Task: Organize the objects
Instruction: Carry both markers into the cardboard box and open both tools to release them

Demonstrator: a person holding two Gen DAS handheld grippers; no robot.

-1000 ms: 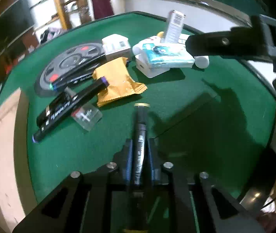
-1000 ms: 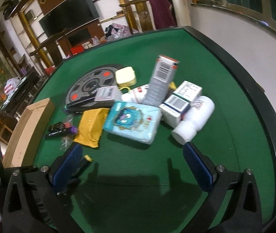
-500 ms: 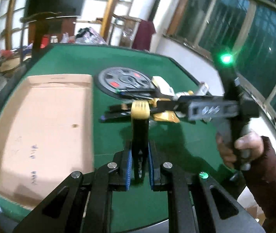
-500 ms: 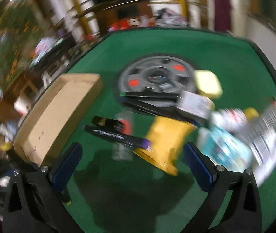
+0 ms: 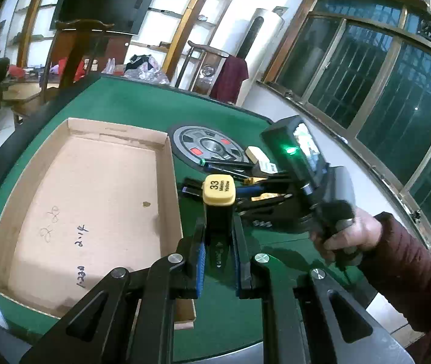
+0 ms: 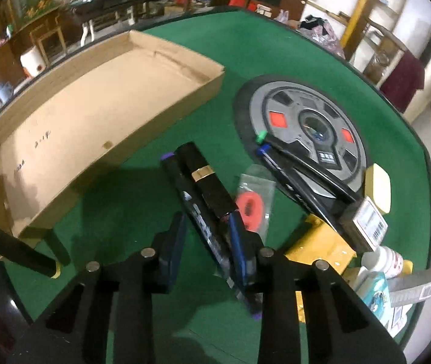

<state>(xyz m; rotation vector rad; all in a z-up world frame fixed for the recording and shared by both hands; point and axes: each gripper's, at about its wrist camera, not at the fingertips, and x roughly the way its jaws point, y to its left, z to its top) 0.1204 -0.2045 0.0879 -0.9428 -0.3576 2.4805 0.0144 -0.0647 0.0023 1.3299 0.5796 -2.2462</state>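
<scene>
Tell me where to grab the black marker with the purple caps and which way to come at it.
Take the purple-capped marker by its long flat sides near the middle, coming from above with the jaws across its width. It lies flat on the green table, and a black tube with a gold band rests along one side, so that side is crowded. The right gripper is closing around it now.

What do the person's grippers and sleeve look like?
Both are black angular frames with silver round bolts. The left gripper and the right gripper have blue ridged pads inside their fingers. From the left view, the right one has a grey handle with a green light. The person wears a dark red quilted sleeve.
</scene>
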